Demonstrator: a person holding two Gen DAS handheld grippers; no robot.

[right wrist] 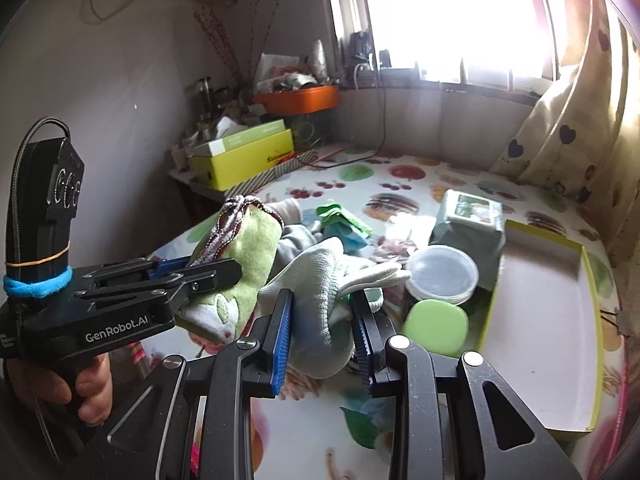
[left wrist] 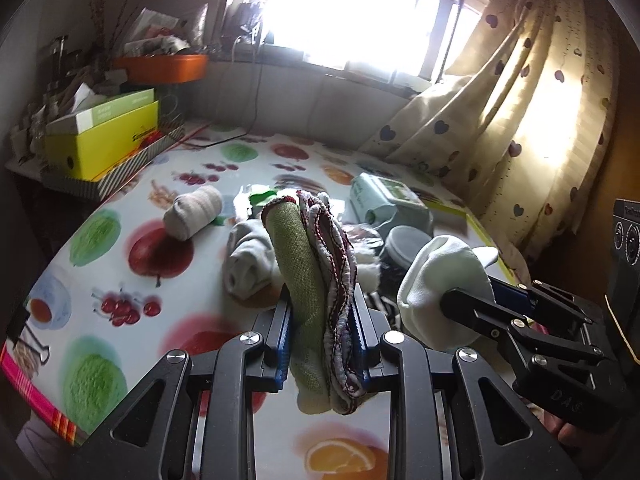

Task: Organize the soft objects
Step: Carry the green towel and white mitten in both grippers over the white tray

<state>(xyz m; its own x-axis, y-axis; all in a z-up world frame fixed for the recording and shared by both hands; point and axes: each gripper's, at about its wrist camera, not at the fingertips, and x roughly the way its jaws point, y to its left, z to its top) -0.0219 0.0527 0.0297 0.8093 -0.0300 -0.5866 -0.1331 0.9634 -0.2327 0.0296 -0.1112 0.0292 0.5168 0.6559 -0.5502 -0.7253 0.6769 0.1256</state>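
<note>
My left gripper [left wrist: 320, 332] is shut on a folded green towel [left wrist: 304, 264] with a red-stitched white edge, held upright above the table; it also shows in the right wrist view [right wrist: 244, 256]. My right gripper [right wrist: 324, 320] is shut on a pale white sock [right wrist: 320, 280], which shows in the left wrist view [left wrist: 444, 276] at the right. A rolled grey sock [left wrist: 192, 212] lies on the fruit-print tablecloth [left wrist: 120, 264]. A grey cloth [left wrist: 248, 260] and green cloth pieces [right wrist: 340, 216] lie in a pile behind the grippers.
An open yellow-green box lid [right wrist: 544, 320] lies at the right. A wet-wipes pack [right wrist: 468, 220], a clear round lid [right wrist: 440, 272] and a green rounded case [right wrist: 436, 328] sit beside it. A yellow box [left wrist: 104, 136] and orange tub [left wrist: 160, 66] stand far left. Curtain [left wrist: 520, 100] hangs right.
</note>
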